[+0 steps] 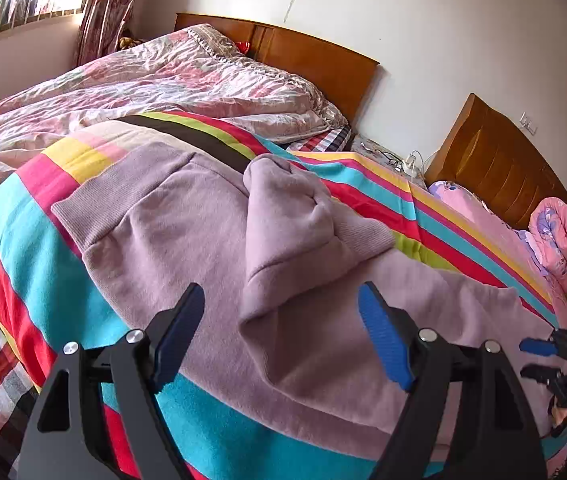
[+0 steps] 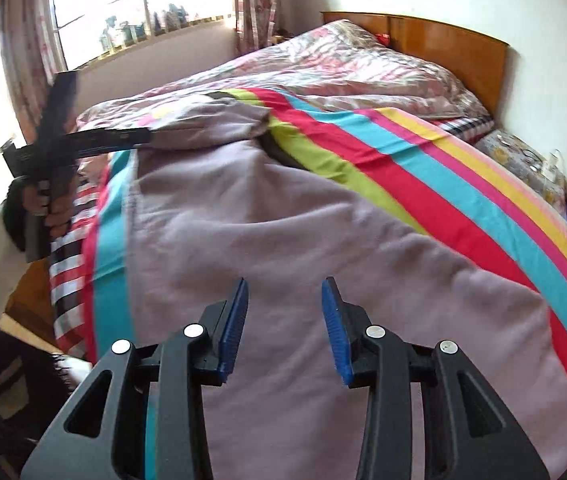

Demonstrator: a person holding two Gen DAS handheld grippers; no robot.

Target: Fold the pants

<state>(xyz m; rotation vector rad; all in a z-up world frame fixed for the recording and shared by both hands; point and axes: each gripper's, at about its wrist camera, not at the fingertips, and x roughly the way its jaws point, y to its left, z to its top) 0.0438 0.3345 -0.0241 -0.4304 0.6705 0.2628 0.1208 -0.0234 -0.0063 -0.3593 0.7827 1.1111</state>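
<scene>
Mauve sweatpants lie spread on a striped blanket. The ribbed waistband is at the left. One leg is doubled back over the body, and its ribbed cuff rests toward the right. My left gripper is open wide just above the folded leg's edge; the pads do not press on the cloth. In the right wrist view the pants fill the middle. My right gripper hovers over them, partly open, with nothing between its fingers. It also shows at the edge of the left wrist view as the right gripper.
A pink floral quilt is bunched behind the blanket, against a wooden headboard. A second bed with pink bedding stands to the right. A power strip with cables lies between the beds. A person's hand holds the left gripper near the window.
</scene>
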